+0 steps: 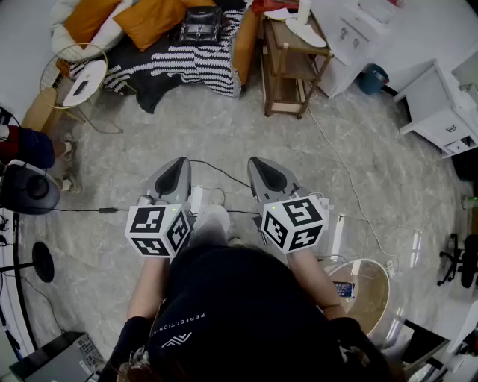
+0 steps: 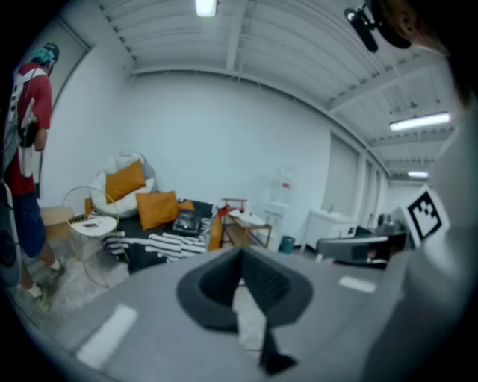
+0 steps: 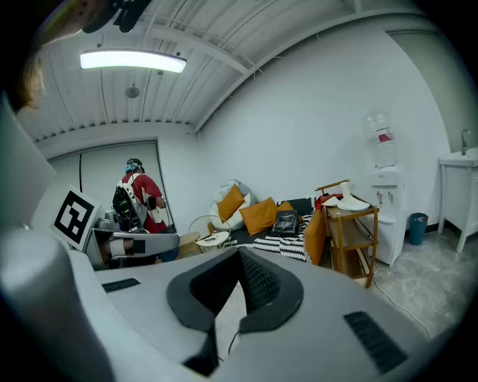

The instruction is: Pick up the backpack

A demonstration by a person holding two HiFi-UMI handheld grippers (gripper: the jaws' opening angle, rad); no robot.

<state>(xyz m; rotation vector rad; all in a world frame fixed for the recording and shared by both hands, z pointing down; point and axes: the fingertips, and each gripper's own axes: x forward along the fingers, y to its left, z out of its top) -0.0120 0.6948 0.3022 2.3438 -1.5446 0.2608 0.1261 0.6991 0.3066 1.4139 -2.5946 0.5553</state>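
The backpack [image 1: 200,24] is a black bag lying on the striped blanket of a low couch at the far side of the room, among orange cushions [image 1: 149,20]. It shows small and far off in the left gripper view [image 2: 185,222] and the right gripper view [image 3: 285,222]. My left gripper [image 1: 178,166] and right gripper [image 1: 261,166] are held side by side in front of my body, well short of the couch. Both point toward it, slightly downward. The left gripper's jaws [image 2: 240,257] are shut with nothing between them, and so are those of the right gripper [image 3: 240,257].
A wooden shelf cart [image 1: 287,63] stands right of the couch, a round white side table [image 1: 84,80] to its left. A person [image 1: 22,145] stands at the left edge. Cables [image 1: 216,173] cross the marble floor. White cabinets [image 1: 441,112] and a blue bin [image 1: 372,77] lie at the right.
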